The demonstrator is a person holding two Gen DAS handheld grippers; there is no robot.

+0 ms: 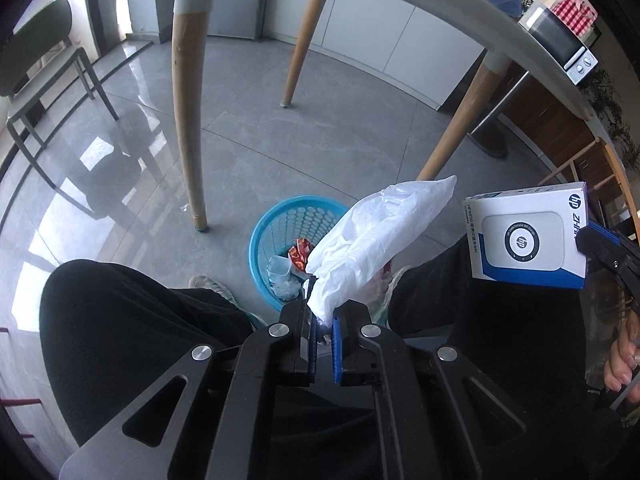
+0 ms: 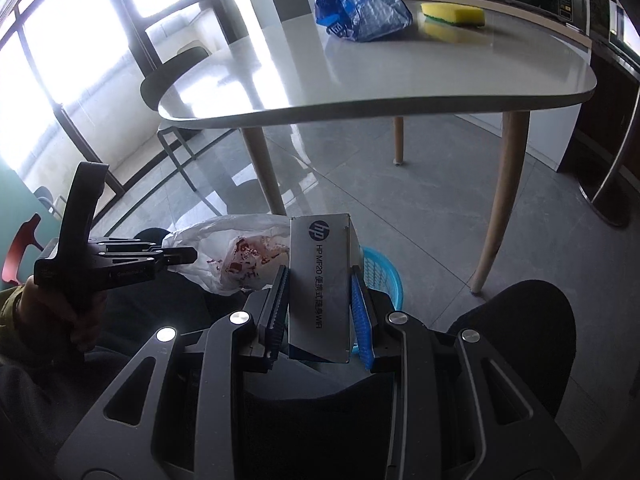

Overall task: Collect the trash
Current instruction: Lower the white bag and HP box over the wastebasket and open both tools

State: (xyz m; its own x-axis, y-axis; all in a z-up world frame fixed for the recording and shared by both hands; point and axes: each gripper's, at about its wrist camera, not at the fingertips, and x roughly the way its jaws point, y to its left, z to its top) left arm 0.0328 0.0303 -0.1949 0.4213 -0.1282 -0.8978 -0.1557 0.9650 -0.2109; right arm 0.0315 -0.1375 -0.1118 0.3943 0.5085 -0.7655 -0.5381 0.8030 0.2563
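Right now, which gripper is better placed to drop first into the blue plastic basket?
Left. Left gripper holds the white plastic bag over the basket; the right gripper's box sits off to its side.

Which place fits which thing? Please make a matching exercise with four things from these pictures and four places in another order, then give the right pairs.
Things:
1. white plastic bag
2. HP box
3. yellow sponge
4. clear plastic cup

Places:
A. on the table
B. in the left gripper
C. inside the blue basket
D. in the right gripper

Pairs: 1-B, 2-D, 3-A, 4-C
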